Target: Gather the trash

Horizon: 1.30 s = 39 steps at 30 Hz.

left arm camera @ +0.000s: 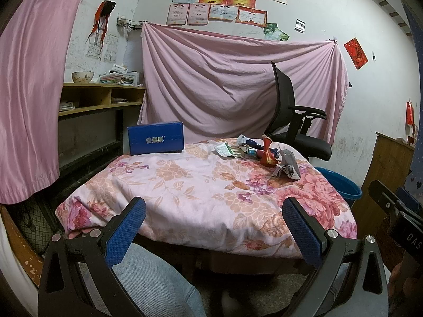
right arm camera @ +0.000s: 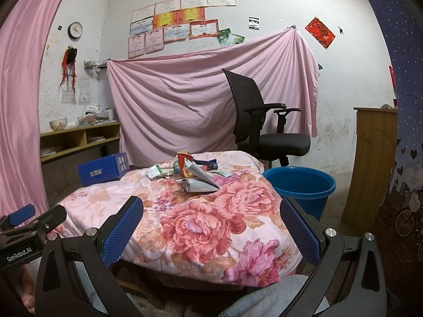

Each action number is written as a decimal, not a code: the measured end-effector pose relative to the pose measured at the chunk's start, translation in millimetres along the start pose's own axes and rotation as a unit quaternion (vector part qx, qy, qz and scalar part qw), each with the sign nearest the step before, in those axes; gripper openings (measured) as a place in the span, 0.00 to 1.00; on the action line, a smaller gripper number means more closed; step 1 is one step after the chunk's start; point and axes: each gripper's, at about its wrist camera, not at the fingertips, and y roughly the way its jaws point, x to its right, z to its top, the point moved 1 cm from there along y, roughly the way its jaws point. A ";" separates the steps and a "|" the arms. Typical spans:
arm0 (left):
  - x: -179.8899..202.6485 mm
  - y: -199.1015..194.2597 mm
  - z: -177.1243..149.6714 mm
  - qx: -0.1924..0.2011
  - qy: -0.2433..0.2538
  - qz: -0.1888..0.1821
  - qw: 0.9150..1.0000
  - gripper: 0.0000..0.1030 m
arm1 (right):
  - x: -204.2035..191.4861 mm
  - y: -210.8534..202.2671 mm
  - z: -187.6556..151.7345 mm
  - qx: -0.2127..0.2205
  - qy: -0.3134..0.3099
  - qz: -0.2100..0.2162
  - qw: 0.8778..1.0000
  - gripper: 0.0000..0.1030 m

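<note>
Waiting wide open and empty, the right hand-held gripper (right arm camera: pixel 211 227) must reach ahead to the crumpled newspaper (right arm camera: pixel 199 183) first.

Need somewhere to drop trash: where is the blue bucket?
The blue bucket stands on the floor right of the floral-covered table, below the black office chair.
</note>
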 end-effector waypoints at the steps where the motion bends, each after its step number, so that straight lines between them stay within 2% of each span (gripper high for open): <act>1: -0.1 0.1 0.1 -0.001 0.000 0.000 1.000 0.98 | -0.2 0.1 -0.2 0.000 0.000 0.000 1.000 1.00; 17: 1.1 1.2 0.8 -0.003 -0.002 -0.002 1.000 0.98 | -1.5 0.3 1.8 0.000 0.002 0.002 1.000 1.00; 26: 3.7 16.6 24.2 0.015 -0.007 -0.010 1.000 0.98 | 2.3 12.0 22.1 0.014 -0.004 0.014 1.000 1.00; 33: 13.5 47.4 50.3 0.032 -0.005 -0.030 0.999 0.98 | 18.8 47.6 47.8 0.032 -0.014 0.020 0.999 1.00; 39: 26.4 92.3 66.8 0.041 0.015 -0.038 0.998 0.98 | 38.3 93.2 62.5 0.035 -0.022 0.015 0.999 1.00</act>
